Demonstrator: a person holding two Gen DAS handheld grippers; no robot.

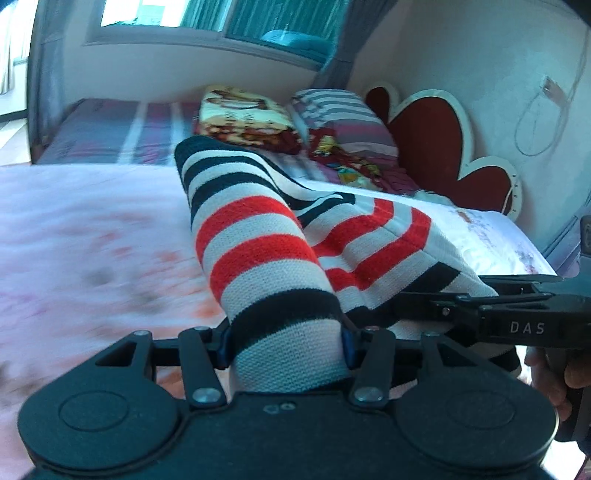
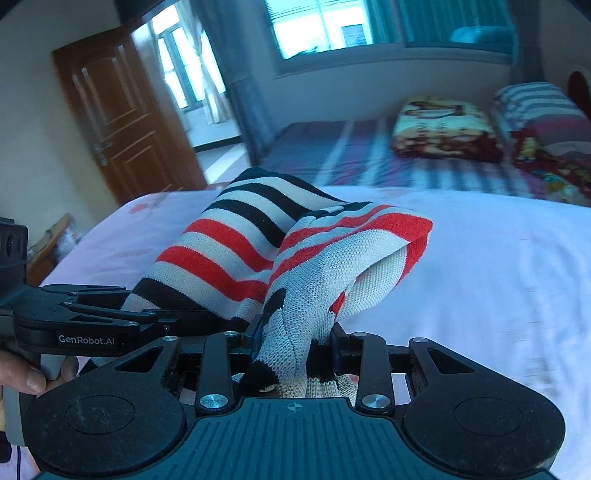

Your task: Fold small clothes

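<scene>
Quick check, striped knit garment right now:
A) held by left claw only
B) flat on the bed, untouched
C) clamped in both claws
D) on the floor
C: the left claw and the right claw each pinch a bunch of the striped knit garment, lifting it off the bed.

— Where are you working?
— You're in a home bedroom. You've got a bed (image 2: 480,236) with a pale sheet before you, a striped bedspread (image 2: 332,155) beyond it, a folded blanket (image 2: 443,125) and pillow (image 1: 343,114).
— Anything else?
— A wooden door (image 2: 114,122), curtained windows (image 2: 317,26), a heart-shaped headboard (image 1: 436,136).
</scene>
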